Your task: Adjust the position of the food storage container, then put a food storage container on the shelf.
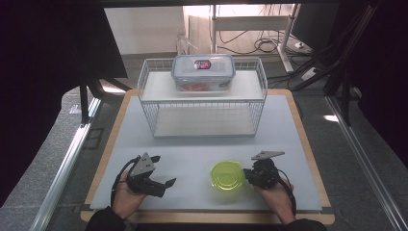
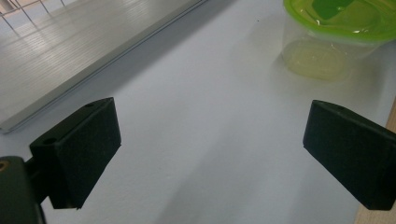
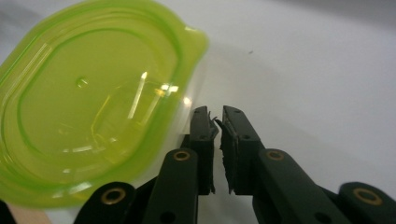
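The right gripper (image 3: 218, 125) sits just beside the green-lidded container (image 3: 88, 98) (jaws nearly together, pinching nothing). The left gripper (image 2: 210, 154) is spread wide over the white mat (image 2: 201, 93).

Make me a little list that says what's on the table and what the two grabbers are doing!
table: white mat on a wooden board
near things: round clear tub with a green lid
far things: white wire basket, with a clear box with a blue-rimmed lid on its top shelf
left gripper: jaws wide open, nothing between them, pointing toward the tub
right gripper: jaws almost shut with a thin gap, holding nothing, just beside the tub's lid
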Demonstrator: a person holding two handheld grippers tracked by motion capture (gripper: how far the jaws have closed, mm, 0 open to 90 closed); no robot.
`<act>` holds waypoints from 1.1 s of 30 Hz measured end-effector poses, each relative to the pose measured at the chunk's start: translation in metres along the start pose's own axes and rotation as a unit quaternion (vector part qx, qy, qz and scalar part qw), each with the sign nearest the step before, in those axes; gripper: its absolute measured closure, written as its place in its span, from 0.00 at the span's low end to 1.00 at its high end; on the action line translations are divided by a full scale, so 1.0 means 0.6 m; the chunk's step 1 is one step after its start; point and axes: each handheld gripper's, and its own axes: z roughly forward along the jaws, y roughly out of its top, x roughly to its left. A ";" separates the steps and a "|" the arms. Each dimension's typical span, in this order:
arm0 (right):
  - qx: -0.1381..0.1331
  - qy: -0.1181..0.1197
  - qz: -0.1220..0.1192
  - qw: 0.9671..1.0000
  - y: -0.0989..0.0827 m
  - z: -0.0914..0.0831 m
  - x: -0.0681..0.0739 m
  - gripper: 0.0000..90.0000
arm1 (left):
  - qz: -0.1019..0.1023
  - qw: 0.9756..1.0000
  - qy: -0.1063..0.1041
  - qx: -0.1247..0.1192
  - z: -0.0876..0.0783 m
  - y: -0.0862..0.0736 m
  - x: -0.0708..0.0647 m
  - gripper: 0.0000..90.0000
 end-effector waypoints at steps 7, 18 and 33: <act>-0.029 -0.024 -0.014 0.999 -0.004 -0.035 -0.006 0.81 | -0.002 1.000 0.003 0.003 -0.001 -0.004 0.003 0.05; -0.048 -0.035 -0.004 0.998 -0.016 -0.072 -0.010 0.56 | -0.009 1.000 0.017 0.012 -0.012 -0.024 0.008 0.05; -0.061 -0.024 0.021 0.998 -0.031 -0.083 -0.006 0.31 | 0.000 1.000 0.018 0.016 -0.009 -0.024 0.005 0.05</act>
